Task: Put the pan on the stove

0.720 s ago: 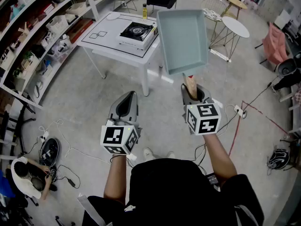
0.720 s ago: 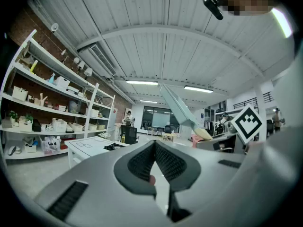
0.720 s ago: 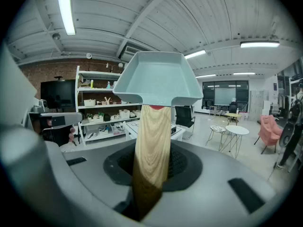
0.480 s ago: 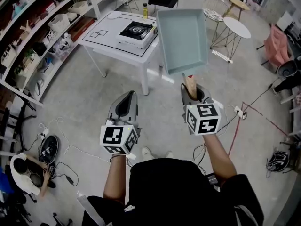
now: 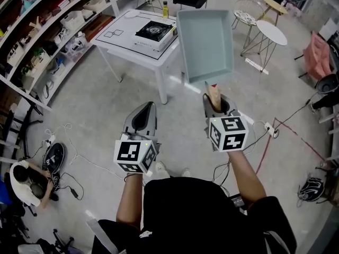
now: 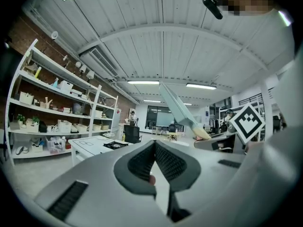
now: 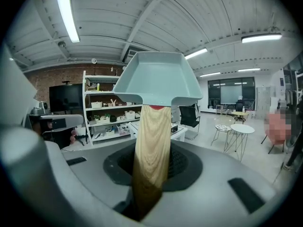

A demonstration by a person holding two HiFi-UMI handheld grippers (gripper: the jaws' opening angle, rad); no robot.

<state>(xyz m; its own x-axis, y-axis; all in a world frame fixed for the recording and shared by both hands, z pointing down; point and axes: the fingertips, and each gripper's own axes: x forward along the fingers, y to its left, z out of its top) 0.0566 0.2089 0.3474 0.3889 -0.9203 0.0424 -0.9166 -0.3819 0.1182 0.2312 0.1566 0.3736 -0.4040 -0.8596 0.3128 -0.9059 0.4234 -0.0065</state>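
Short of the white table (image 5: pixel 124 46), the right gripper (image 5: pixel 216 103) is clenched on the pale wooden handle (image 5: pixel 214 94) of the pan (image 5: pixel 205 44); its own view shows the handle running straight out between the jaws, pinched on both sides. The left gripper (image 5: pixel 145 112) hangs beside it with jaws drawn together on nothing. The pan is a light blue-green square one with raised walls. It is held up in the air, its hollow turned toward the head camera and bare inside. In the head view it overlaps the table's near right corner, apart from the tabletop. On the table, toward its right end, stands the stove (image 5: pixel 154 32), a single black burner with nothing on it. A small yellow bottle (image 5: pixel 165 9) stands at the table's far edge behind the stove. Left of the table run white shelves (image 5: pixel 47 41) loaded with bins and boxes; what fills them cannot be made out.
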